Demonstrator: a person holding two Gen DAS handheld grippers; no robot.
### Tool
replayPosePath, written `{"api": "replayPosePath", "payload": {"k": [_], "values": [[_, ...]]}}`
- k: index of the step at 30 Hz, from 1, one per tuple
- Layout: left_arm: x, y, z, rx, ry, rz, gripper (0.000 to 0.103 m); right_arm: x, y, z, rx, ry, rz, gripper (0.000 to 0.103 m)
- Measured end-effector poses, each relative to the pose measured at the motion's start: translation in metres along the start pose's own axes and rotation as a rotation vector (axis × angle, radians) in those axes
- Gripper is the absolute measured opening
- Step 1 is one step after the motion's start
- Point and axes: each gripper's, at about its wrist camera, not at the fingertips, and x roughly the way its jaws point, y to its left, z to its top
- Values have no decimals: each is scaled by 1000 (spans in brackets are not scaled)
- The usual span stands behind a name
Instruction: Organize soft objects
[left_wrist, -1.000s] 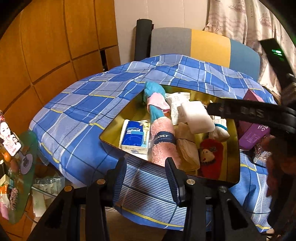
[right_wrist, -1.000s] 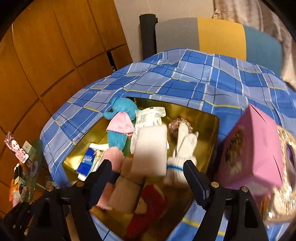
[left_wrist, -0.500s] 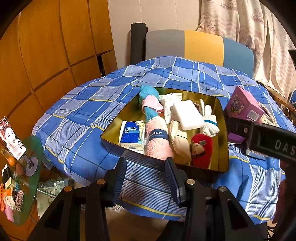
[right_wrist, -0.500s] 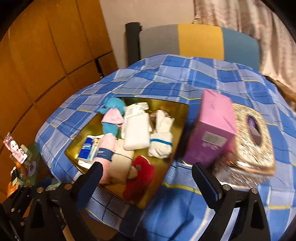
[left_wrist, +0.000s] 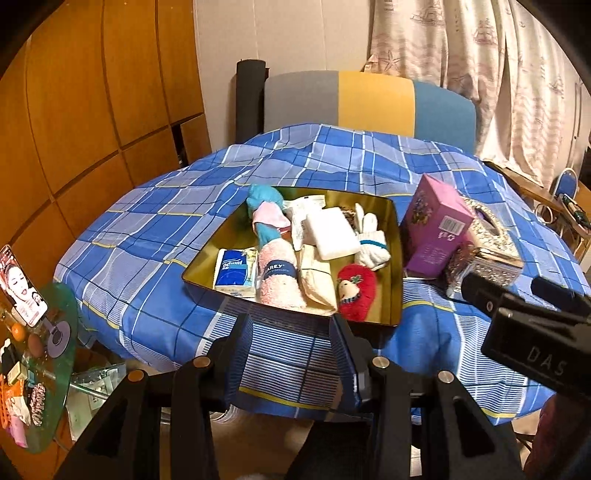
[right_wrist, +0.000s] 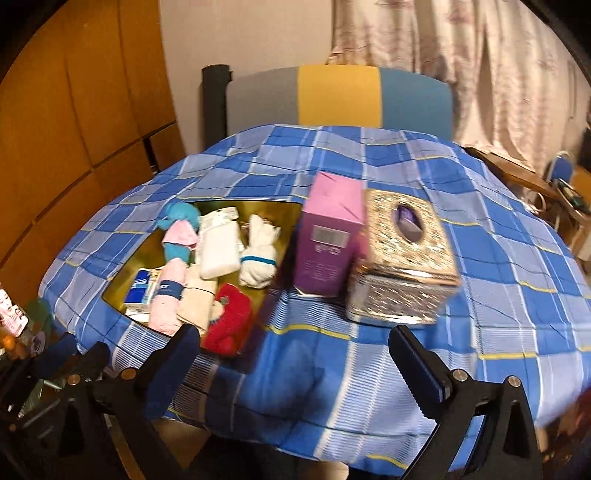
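A gold tray (left_wrist: 393, 236) (right_wrist: 125, 275) on the blue checked tablecloth holds several soft things: a white sponge block (left_wrist: 332, 233) (right_wrist: 219, 249), a pink rolled towel (left_wrist: 279, 273) (right_wrist: 168, 297), a red plush (left_wrist: 355, 286) (right_wrist: 231, 321), white socks (left_wrist: 373, 240) (right_wrist: 258, 254), a teal and pink toy (left_wrist: 266, 212) (right_wrist: 181, 230), a blue tissue pack (left_wrist: 232, 266) (right_wrist: 138, 291) and a beige cloth (left_wrist: 316, 282). My left gripper (left_wrist: 293, 354) is open and empty, off the table's front edge. My right gripper (right_wrist: 295, 363) is wide open and empty, in front of the table.
A pink-purple carton (left_wrist: 434, 225) (right_wrist: 327, 240) and a glittery tissue box (left_wrist: 487, 236) (right_wrist: 404, 254) stand right of the tray. A striped chair (left_wrist: 369, 103) is behind the table. Wood panels line the left wall. A cluttered glass stand (left_wrist: 33, 362) sits low on the left.
Both grippers have pulled back from the tray toward the table's front edge. The right gripper also swung right, so the carton and tissue box now sit in its view.
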Motion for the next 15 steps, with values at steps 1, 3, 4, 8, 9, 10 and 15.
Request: {"api": "replayPosePath", "payload": {"k": [1,3,4,8,9,10,15], "values": [[-3,-1,0,0,-5,-1,43,-3,-3,-2,13,5,-9,103],[-7,-2,0,3,-13,2,43,-7,-7,-5,28,13,-21,103],[-9,-3,0,4,-16,2,43,-10,-9,-7,33,10,-26,103],[-14,-5,-1,7,-25,-6,43,-21,-15,-17,44,-10,-33,103],[-15,-6,-2,9,-27,-8,43,-21,-16,-18,48,-9,-39,103],[-16,-7,-2,11,-29,-10,43,-21,-17,-20,51,-4,-46,103],[-22,-10,-2,22,-33,-39,43,-23,-14,-28,36,9,-73,103]]}}
